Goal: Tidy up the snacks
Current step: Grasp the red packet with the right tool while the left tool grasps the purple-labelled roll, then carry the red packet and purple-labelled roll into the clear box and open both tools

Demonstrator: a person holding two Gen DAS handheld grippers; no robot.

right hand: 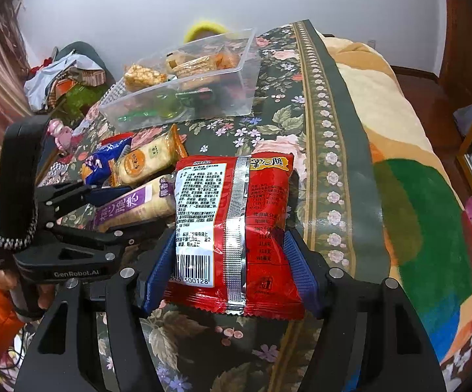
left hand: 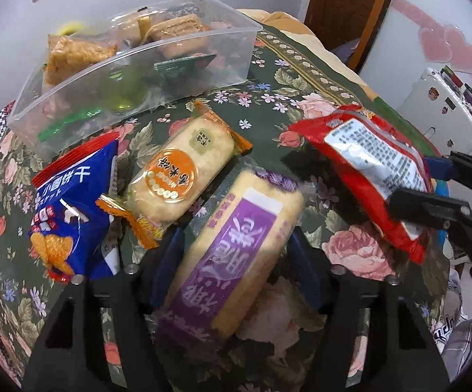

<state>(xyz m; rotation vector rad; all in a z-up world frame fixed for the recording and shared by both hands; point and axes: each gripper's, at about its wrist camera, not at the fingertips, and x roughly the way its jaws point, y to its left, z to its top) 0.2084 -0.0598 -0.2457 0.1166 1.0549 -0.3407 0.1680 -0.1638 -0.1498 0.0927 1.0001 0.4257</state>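
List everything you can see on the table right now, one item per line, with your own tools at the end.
clear plastic bin: 1, transparent, far side of the table, already holding several wrapped snacks
purple-label cracker pack: 1, cream and purple, between the left tool's pads
red snack bag: 1, red and silver, back side up, between the right tool's pads
orange-label rice cracker pack: 1, cream and orange, lying mid-table
blue snack bag: 1, blue, left of the orange-label pack
floral tablecloth: 1, dark green with pink flowers, covering the table
blanket: 1, multicoloured, right of the table
left tool: 1, black with blue pads, closed on the purple-label pack
right tool: 1, black with blue pads, closed on the red bag
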